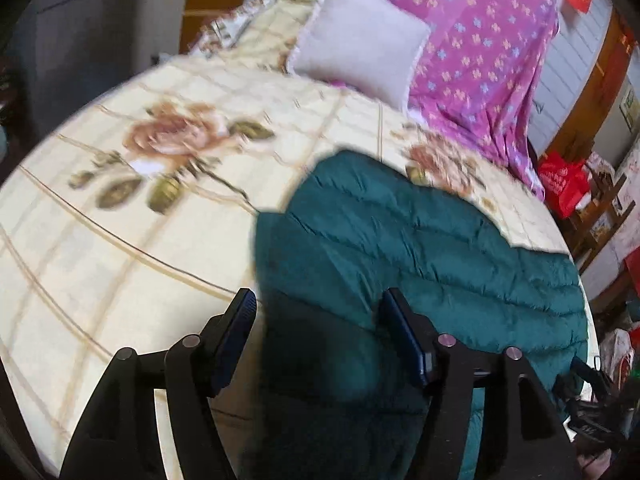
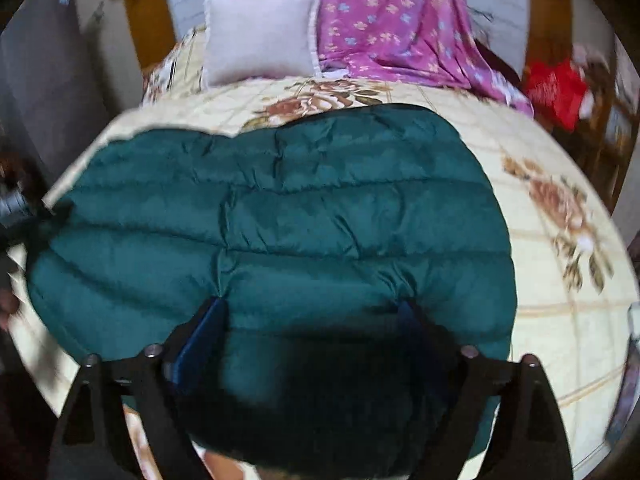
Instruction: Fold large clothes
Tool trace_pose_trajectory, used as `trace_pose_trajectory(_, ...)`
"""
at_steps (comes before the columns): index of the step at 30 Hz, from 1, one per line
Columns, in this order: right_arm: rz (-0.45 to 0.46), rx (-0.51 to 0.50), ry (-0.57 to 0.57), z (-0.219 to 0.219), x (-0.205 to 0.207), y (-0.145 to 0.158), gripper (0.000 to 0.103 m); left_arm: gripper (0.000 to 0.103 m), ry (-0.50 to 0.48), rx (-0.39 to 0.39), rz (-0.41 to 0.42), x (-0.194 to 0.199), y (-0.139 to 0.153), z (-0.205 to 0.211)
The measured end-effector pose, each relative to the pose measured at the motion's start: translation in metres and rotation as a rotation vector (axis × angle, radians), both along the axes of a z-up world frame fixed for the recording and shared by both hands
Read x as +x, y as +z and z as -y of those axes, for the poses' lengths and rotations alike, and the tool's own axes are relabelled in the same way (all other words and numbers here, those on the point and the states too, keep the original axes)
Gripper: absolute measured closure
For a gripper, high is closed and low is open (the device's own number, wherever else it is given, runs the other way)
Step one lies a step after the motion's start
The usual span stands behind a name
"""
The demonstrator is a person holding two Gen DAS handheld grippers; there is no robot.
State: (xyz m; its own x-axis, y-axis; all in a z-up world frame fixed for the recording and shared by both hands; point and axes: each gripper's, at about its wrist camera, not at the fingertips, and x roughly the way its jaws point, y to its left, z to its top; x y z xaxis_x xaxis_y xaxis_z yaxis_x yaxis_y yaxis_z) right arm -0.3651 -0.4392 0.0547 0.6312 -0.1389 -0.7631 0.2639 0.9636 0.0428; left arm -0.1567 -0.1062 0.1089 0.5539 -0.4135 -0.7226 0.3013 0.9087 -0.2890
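A dark teal quilted puffer garment (image 1: pixel 420 248) lies spread on a bed with a cream rose-print cover (image 1: pixel 120 220). My left gripper (image 1: pixel 318 304) is open, its fingers wide apart above the garment's left edge. In the right wrist view the garment (image 2: pixel 280 208) fills the middle. My right gripper (image 2: pixel 312 312) is open, with the garment's near edge bulging up between its two fingers. Whether either gripper touches the cloth I cannot tell. The other gripper shows at the far left edge of the right wrist view (image 2: pixel 16 204).
A white pillow (image 1: pixel 360 40) and a pink flowered sheet (image 1: pixel 480 40) lie at the head of the bed; both also show in the right wrist view, pillow (image 2: pixel 260 36) and sheet (image 2: pixel 392 12). A red bag (image 1: pixel 564 180) and wooden furniture stand beside the bed on the right.
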Motion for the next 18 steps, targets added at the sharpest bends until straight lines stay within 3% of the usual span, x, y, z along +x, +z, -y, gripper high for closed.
trace_pose_trajectory(3,-0.003,-0.029,-0.002,-0.006,0.002,0.002,0.007,0.055,0.048,0.022,0.063,-0.011,0.019,-0.019)
trace_pose_trajectory(9,0.089,0.029,-0.056,-0.010,-0.017,0.024,0.007,0.055,0.055,0.079,0.183,-0.059,0.036,-0.016)
trace_pose_trajectory(15,0.161,-0.012,-0.057,-0.044,-0.040,0.039,0.007,0.055,0.019,0.072,0.199,-0.100,0.028,0.014)
trace_pose_trajectory(18,0.192,-0.029,-0.057,-0.056,-0.052,0.044,0.007,0.055,0.003,0.112,0.213,-0.116,0.023,0.030)
